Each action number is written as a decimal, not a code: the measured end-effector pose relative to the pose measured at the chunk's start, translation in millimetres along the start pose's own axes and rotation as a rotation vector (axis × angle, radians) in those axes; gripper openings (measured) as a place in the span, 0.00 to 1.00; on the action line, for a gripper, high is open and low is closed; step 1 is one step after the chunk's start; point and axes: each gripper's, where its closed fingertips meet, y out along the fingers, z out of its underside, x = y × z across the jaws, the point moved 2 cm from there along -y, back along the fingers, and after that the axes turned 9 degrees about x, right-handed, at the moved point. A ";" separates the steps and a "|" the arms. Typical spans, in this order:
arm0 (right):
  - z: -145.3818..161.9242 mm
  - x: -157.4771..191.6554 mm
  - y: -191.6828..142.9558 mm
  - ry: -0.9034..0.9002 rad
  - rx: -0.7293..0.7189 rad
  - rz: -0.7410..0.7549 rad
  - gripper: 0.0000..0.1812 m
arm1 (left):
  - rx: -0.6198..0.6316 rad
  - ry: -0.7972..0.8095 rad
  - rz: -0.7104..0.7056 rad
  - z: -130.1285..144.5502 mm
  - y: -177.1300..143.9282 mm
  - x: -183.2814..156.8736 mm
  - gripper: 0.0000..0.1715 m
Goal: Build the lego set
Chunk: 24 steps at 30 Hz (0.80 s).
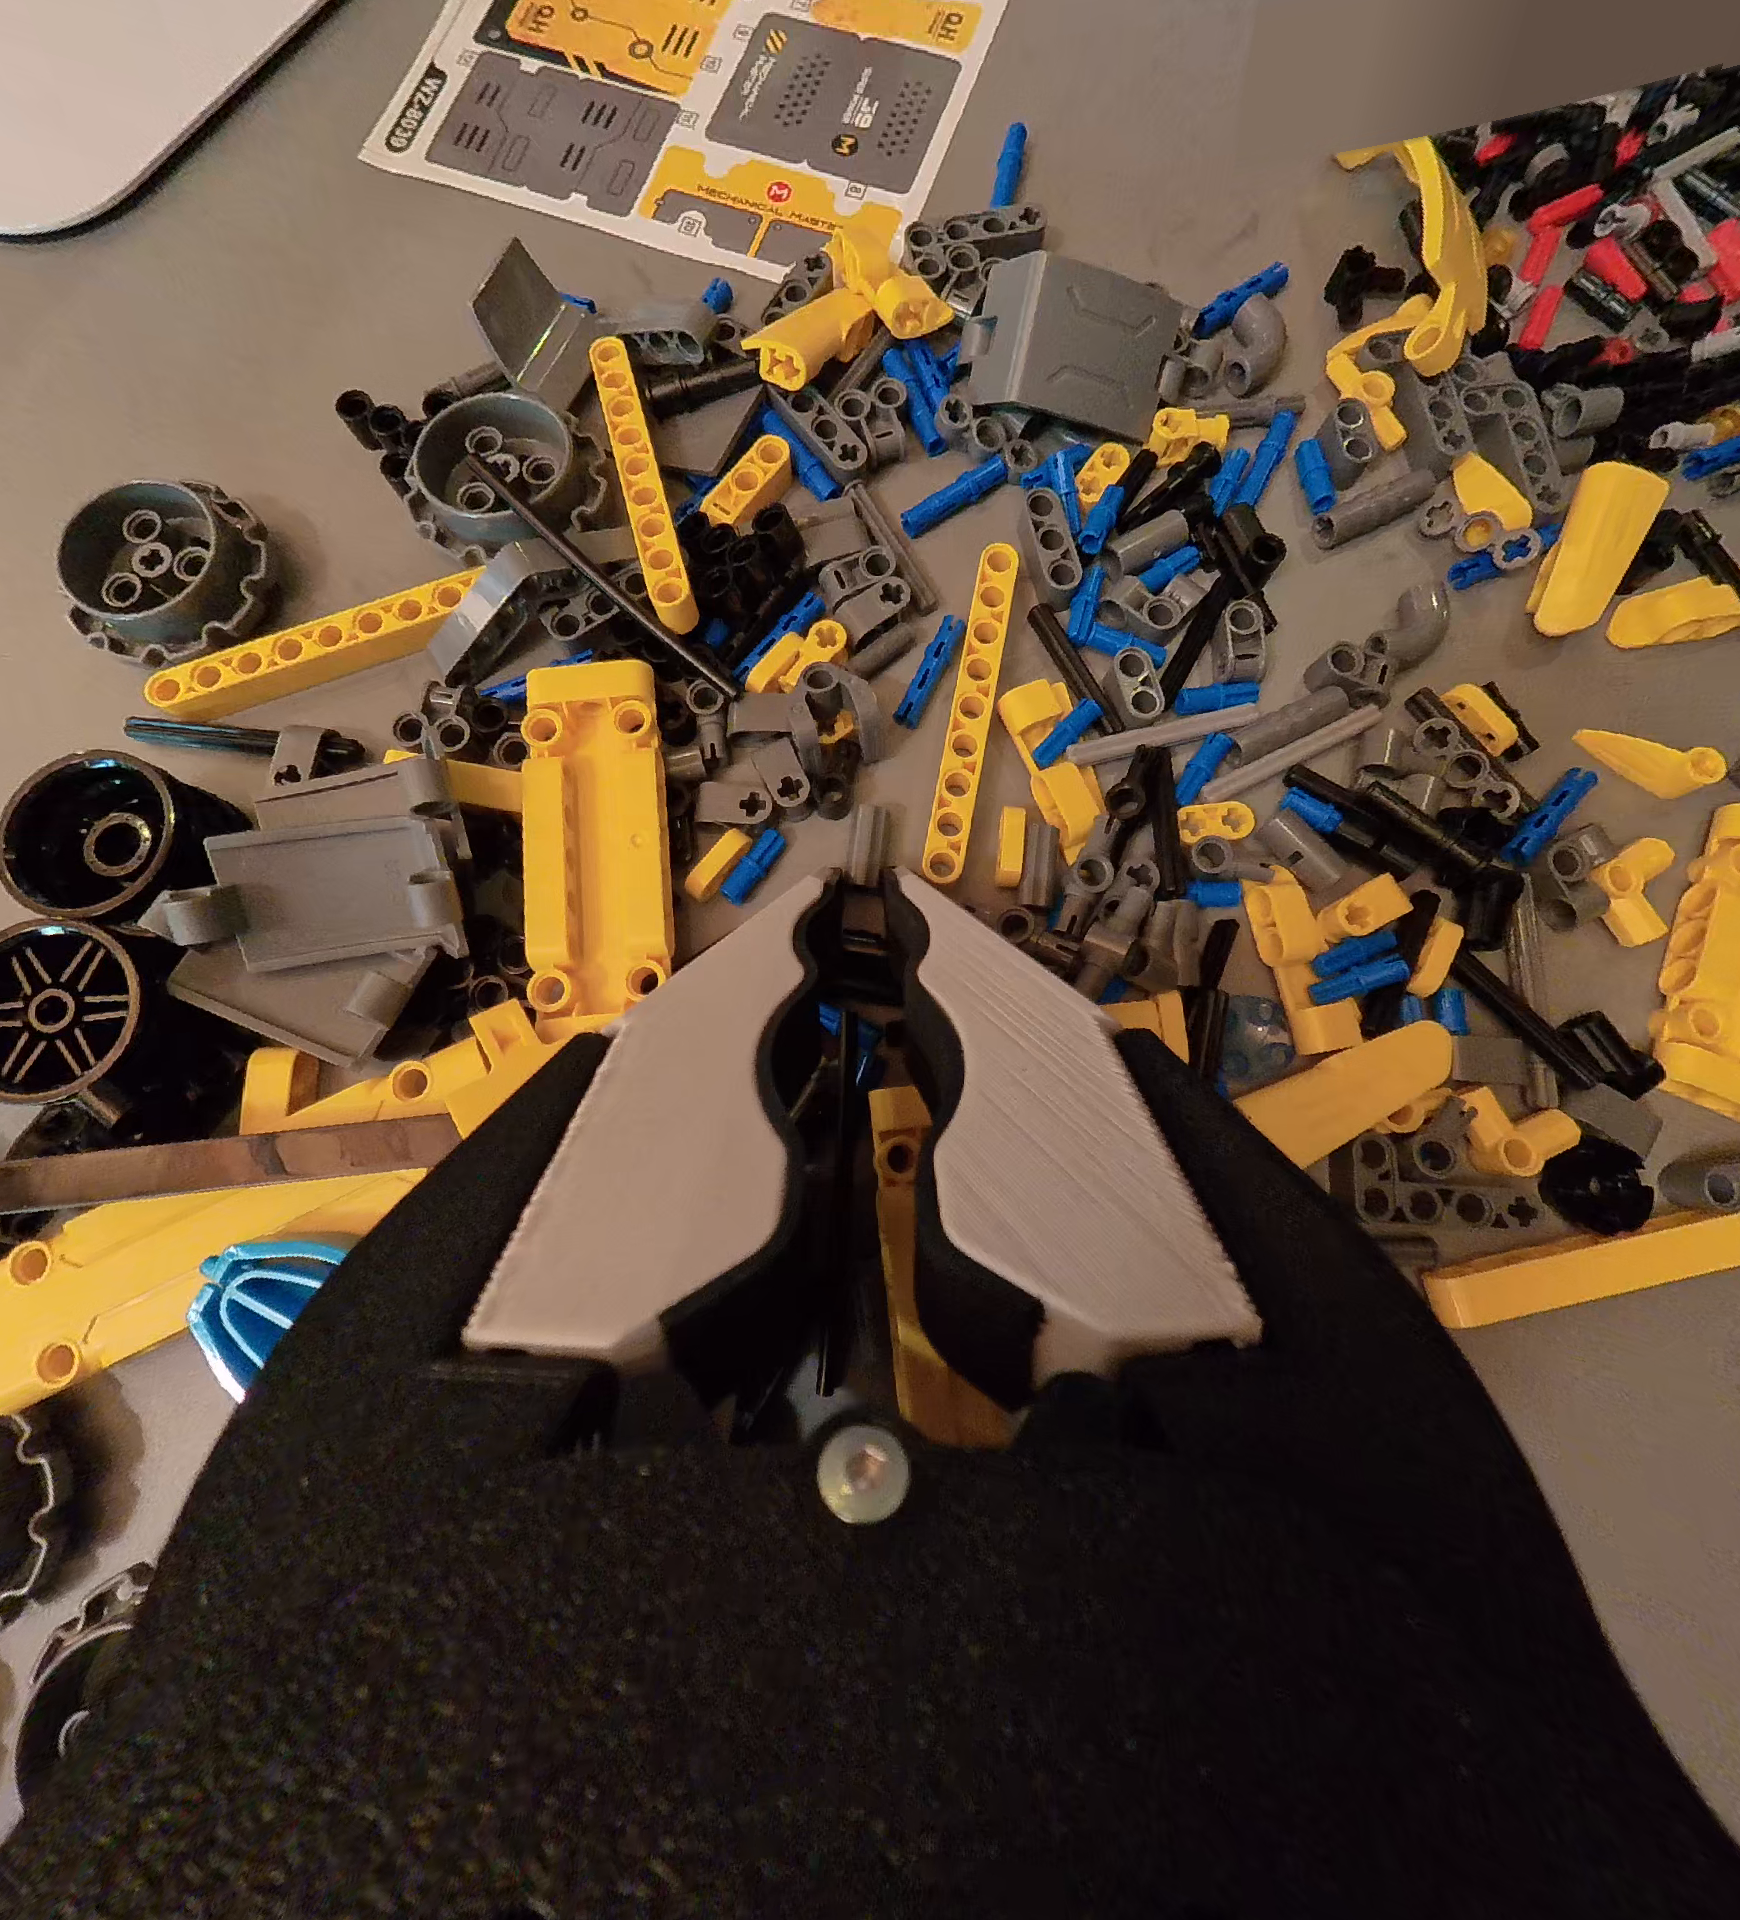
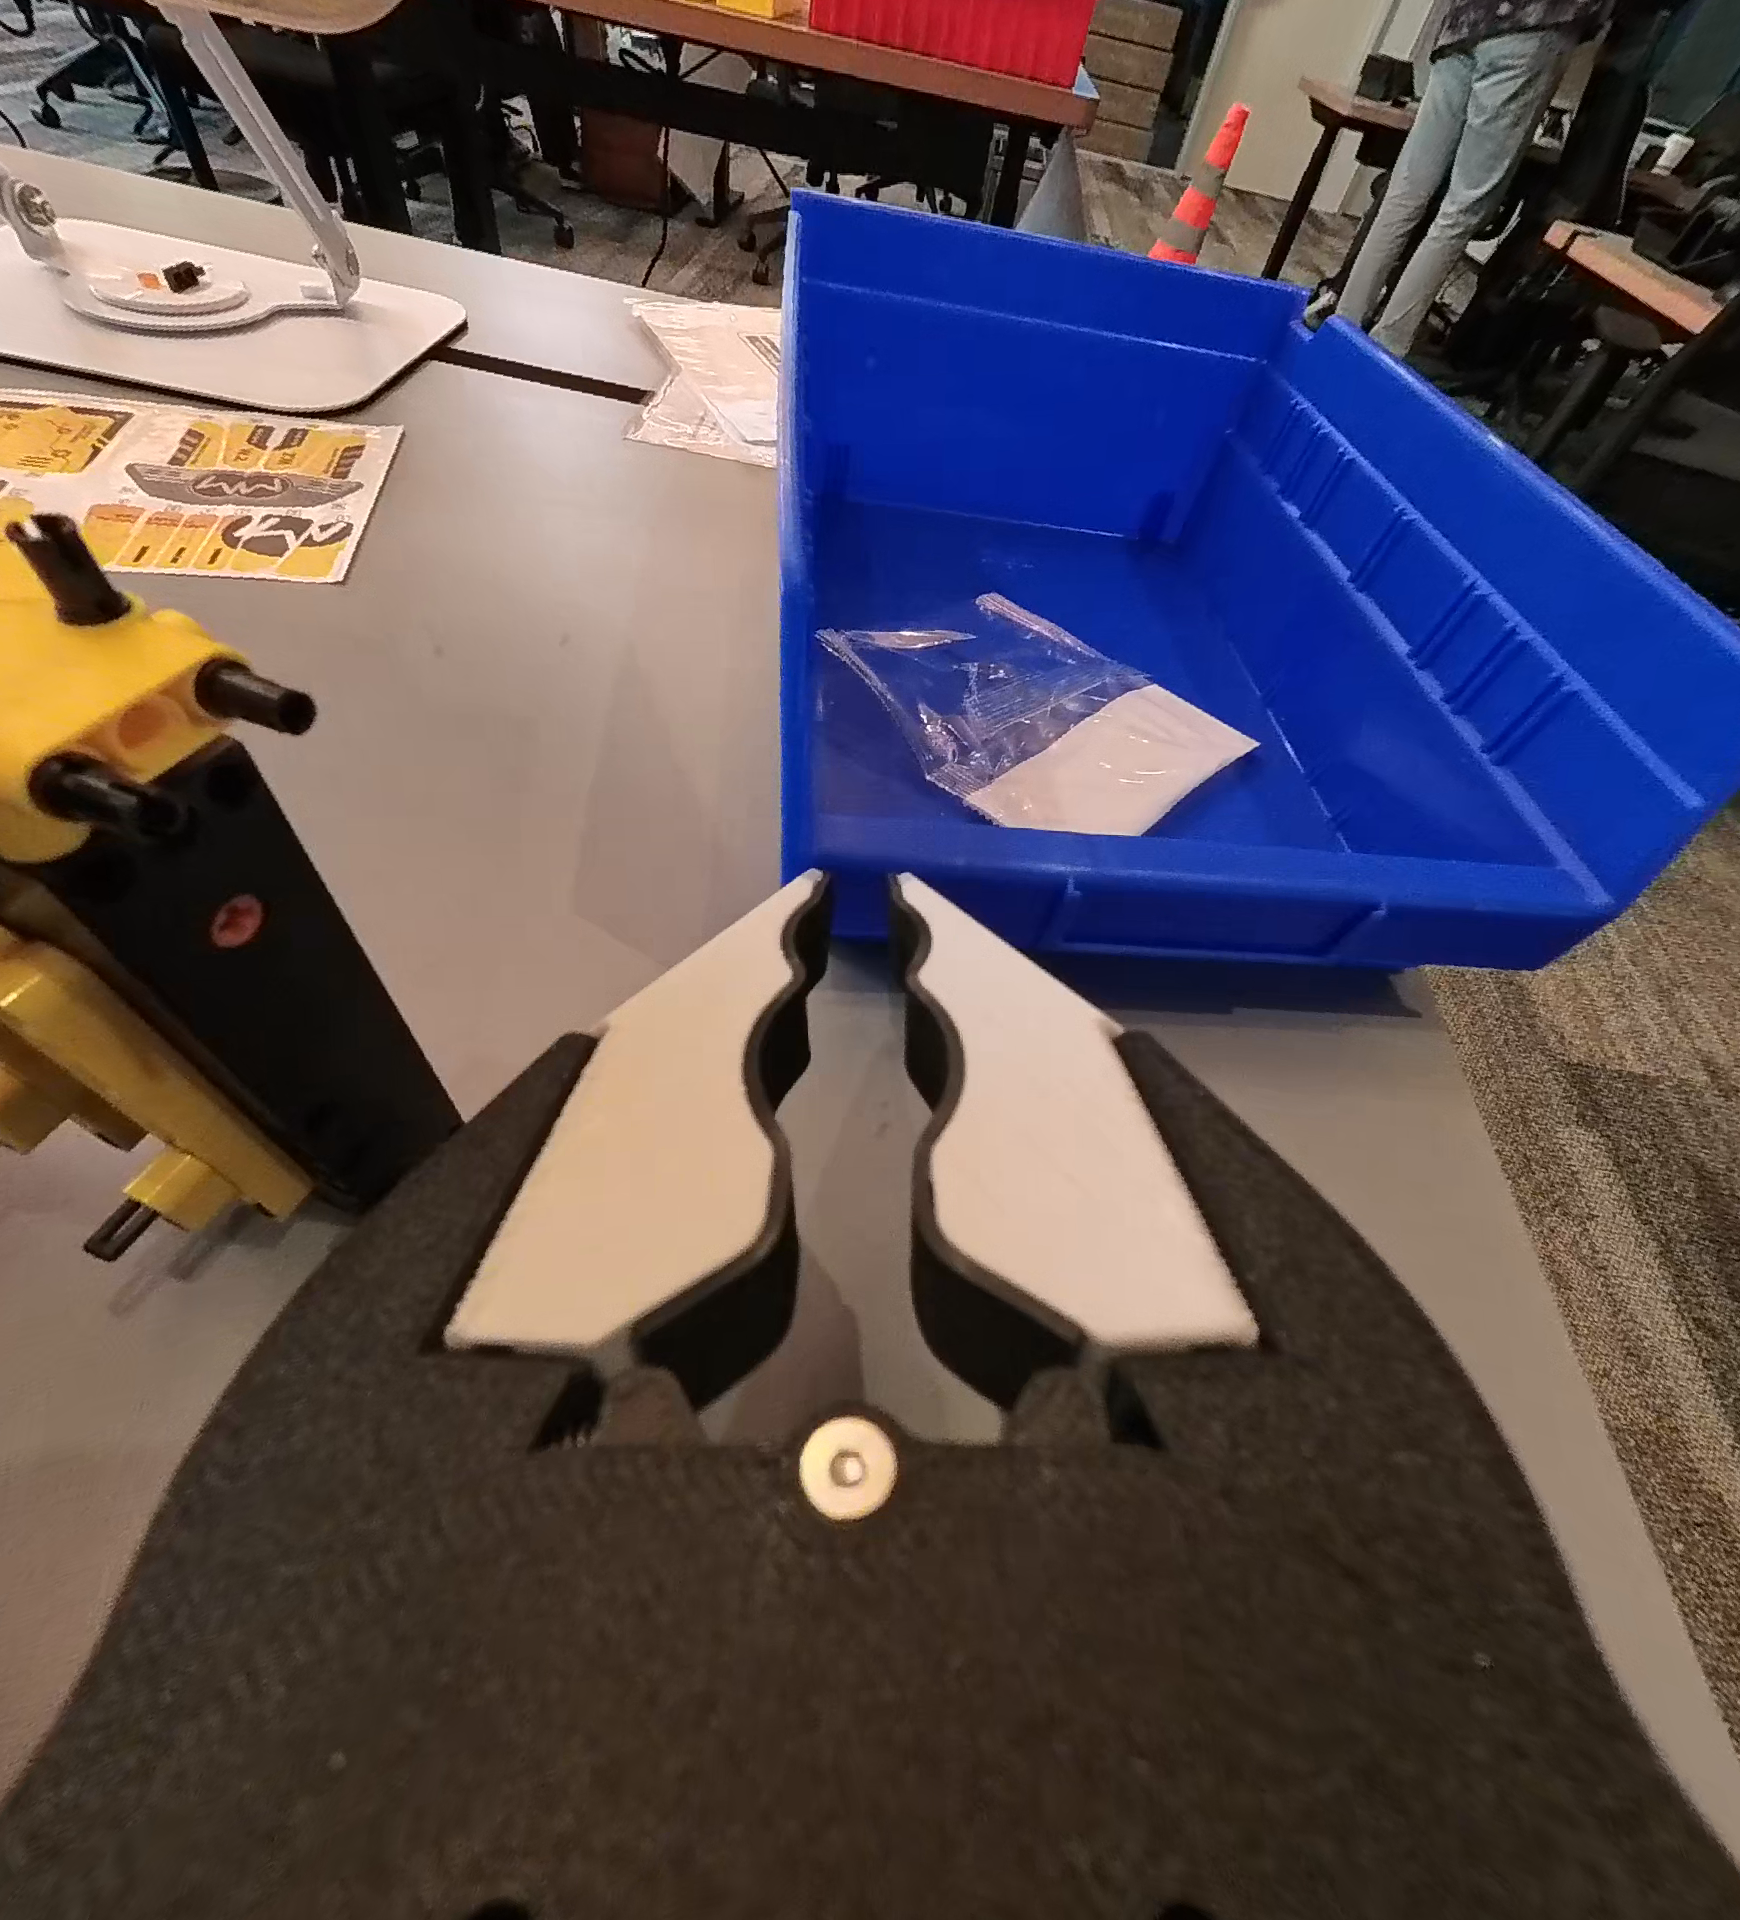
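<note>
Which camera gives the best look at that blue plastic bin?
The right wrist view. The blue bin fills the upper right of the picture, open side up, with a clear plastic bag lying inside, just beyond the right gripper. The left wrist view shows none of it, only a pile of building pieces.

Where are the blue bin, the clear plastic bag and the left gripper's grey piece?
blue bin (image 2: 1011, 416): right wrist view, inner back wall.
clear plastic bag (image 2: 991, 696): right wrist view, crumpled middle.
grey piece (image 1: 867, 837): left wrist view, end protruding beyond fingertips.
</note>
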 end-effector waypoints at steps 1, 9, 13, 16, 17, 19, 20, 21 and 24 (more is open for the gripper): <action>0.0 0.1 0.0 -0.001 0.000 0.000 0.06 | 0.000 0.000 0.000 0.0 0.0 0.0 0.04; -0.2 0.2 -0.1 0.000 -0.002 -0.001 0.06 | 0.000 0.000 0.002 0.0 0.0 0.0 0.04; 0.2 0.9 0.4 -0.001 0.003 -0.007 0.06 | 0.000 0.013 -0.008 -0.1 0.0 -0.1 0.04; 0.4 1.3 0.8 -0.005 0.005 -0.007 0.06 | 0.000 0.012 -0.006 0.0 0.1 -0.2 0.04; 0.6 1.4 1.0 -0.006 0.007 -0.007 0.06 | 0.000 0.013 -0.007 0.0 0.1 -0.1 0.04; 0.7 1.8 1.2 -0.007 0.008 -0.010 0.06 | -0.001 0.022 -0.008 -0.4 0.0 -0.8 0.04; 0.7 2.5 1.3 -0.009 0.009 -0.015 0.05 | -0.013 0.023 -0.011 -2.5 -0.6 -1.2 0.04; 0.6 3.5 1.6 -0.014 0.009 -0.021 0.05 | -0.040 0.016 -0.007 -6.9 -2.2 -2.2 0.04; 0.1 5.7 1.5 -0.025 0.005 -0.030 0.05 | -0.135 -0.002 0.061 -21.4 -10.2 -11.1 0.03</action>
